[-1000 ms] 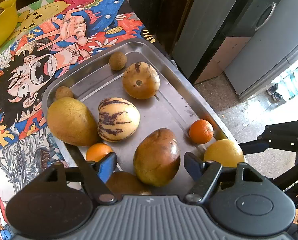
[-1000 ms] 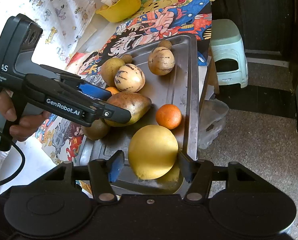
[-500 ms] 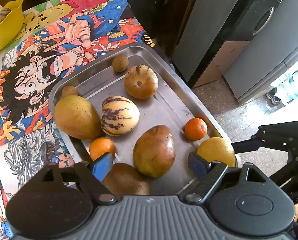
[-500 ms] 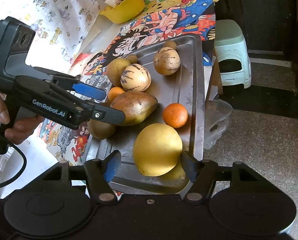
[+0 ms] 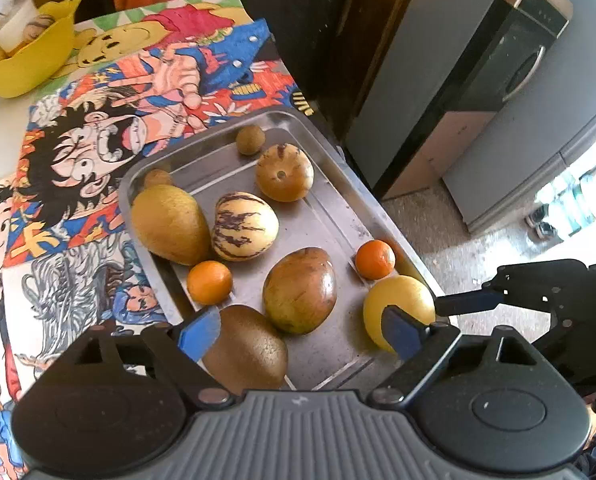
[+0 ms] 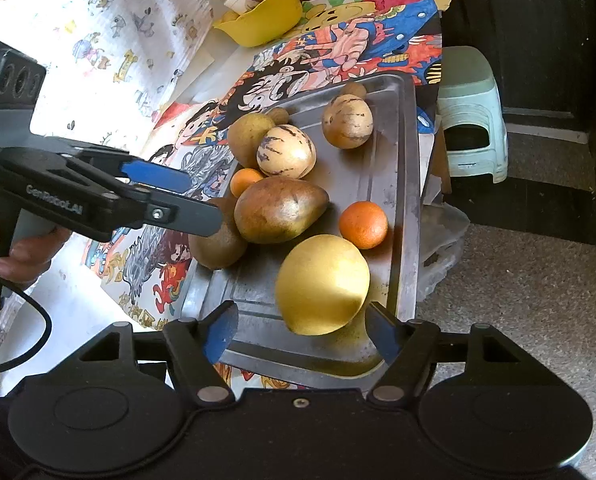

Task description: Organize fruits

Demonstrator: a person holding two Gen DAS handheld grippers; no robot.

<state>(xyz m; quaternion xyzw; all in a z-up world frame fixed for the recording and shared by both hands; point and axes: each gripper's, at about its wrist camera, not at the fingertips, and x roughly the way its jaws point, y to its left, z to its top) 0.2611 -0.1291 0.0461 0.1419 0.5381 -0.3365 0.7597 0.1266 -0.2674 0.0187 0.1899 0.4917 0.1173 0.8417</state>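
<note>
A steel tray (image 5: 338, 168) holds several fruits. My left gripper (image 5: 300, 332) hovers over its near end with jaws opening. A kiwi (image 5: 246, 352) and a brown mango (image 5: 300, 290) lie below the gap, and no pad touches them. My right gripper (image 6: 301, 334) is also opening. A round yellow fruit (image 6: 322, 284) rests on the tray between its fingers, and the left pad stands clear of it. Two oranges (image 5: 210, 282) (image 5: 375, 259), two striped melons (image 5: 244, 226) (image 5: 284, 172) and a yellow-green mango (image 5: 170, 224) lie farther back. In the right wrist view the left gripper (image 6: 202, 200) hangs above the kiwi (image 6: 218, 248).
The tray lies on a cartoon-print cloth (image 5: 98, 152) at the table's edge, with floor beyond it. A yellow bowl (image 6: 266, 20) stands at the far end of the table. A pale green stool (image 6: 470, 120) and a plastic bag (image 6: 442, 240) sit beside the table.
Both pairs of jaws have spread wider. The left gripper has lifted and drawn back from the brown mango, so more of the tray shows. The right gripper's pads have moved off the yellow fruit.
</note>
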